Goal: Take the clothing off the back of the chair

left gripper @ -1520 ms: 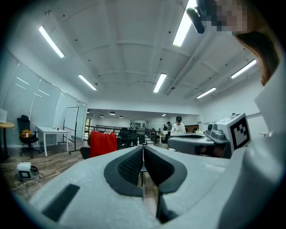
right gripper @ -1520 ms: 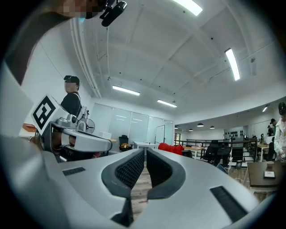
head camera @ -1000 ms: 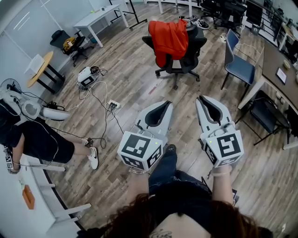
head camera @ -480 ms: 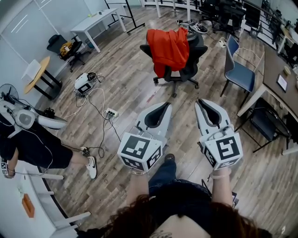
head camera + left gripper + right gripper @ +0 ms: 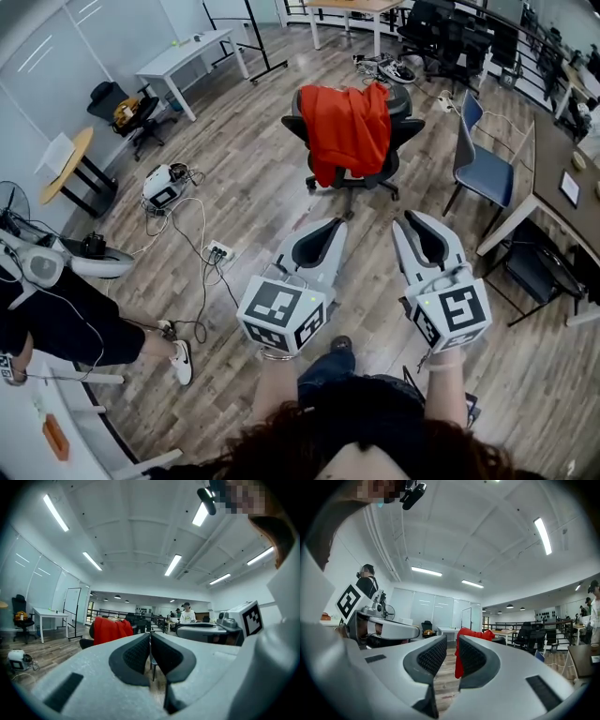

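Inspection for legible matter: no text, brand, number or sign can be read on any surface; the only printed marks are black-and-white square patterns on the left-hand cube [image 5: 281, 314] and the right-hand cube [image 5: 453, 314]; neither carries letters or digits.

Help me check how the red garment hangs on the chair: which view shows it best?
The head view: the red garment shows whole, draped over the back of the office chair. The left gripper view shows it small and distant; the right gripper view shows only its top and a narrow strip.
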